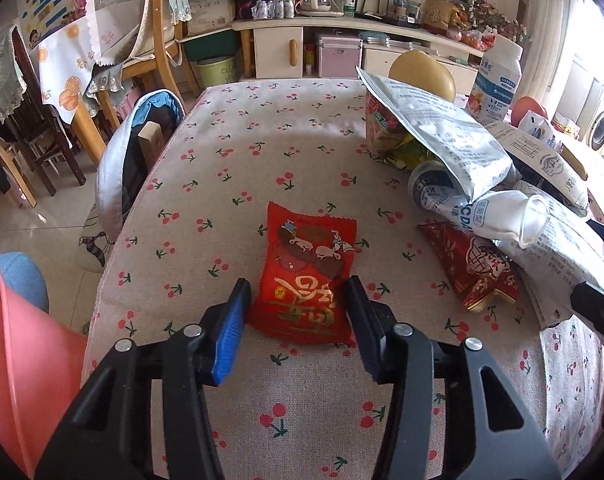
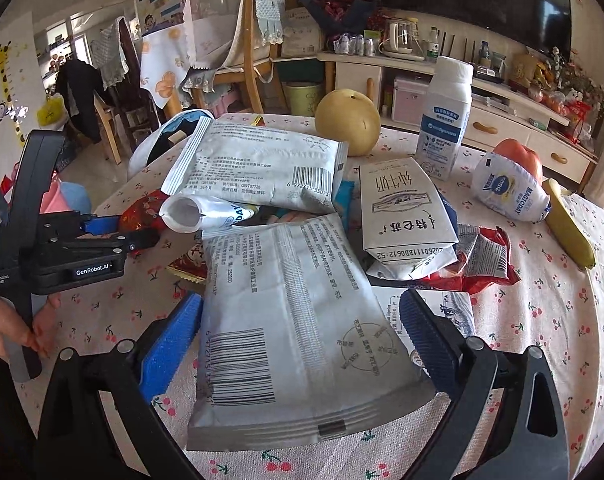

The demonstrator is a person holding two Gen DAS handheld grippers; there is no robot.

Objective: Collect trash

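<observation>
My left gripper (image 1: 298, 292) is open, its jaws on either side of the near end of a red snack packet (image 1: 307, 276) lying flat on the cherry-print tablecloth (image 1: 222, 168). My right gripper (image 2: 302, 312) is open, its jaws straddling a large silver foil bag (image 2: 298, 320) on top of a trash pile. The pile holds a second silver bag (image 2: 258, 164), a white milk carton (image 2: 405, 208), a crumpled white wrapper (image 2: 198, 216) and red wrappers (image 2: 485, 260). The left gripper also shows in the right wrist view (image 2: 138, 232).
A pear (image 2: 347, 120), a white bottle (image 2: 445, 116), an apple (image 2: 517, 156), a banana (image 2: 569, 228) and a white pouch (image 2: 509, 192) stand at the back of the table. A pink container (image 1: 26, 352) sits at the table's left edge. Chairs stand beyond.
</observation>
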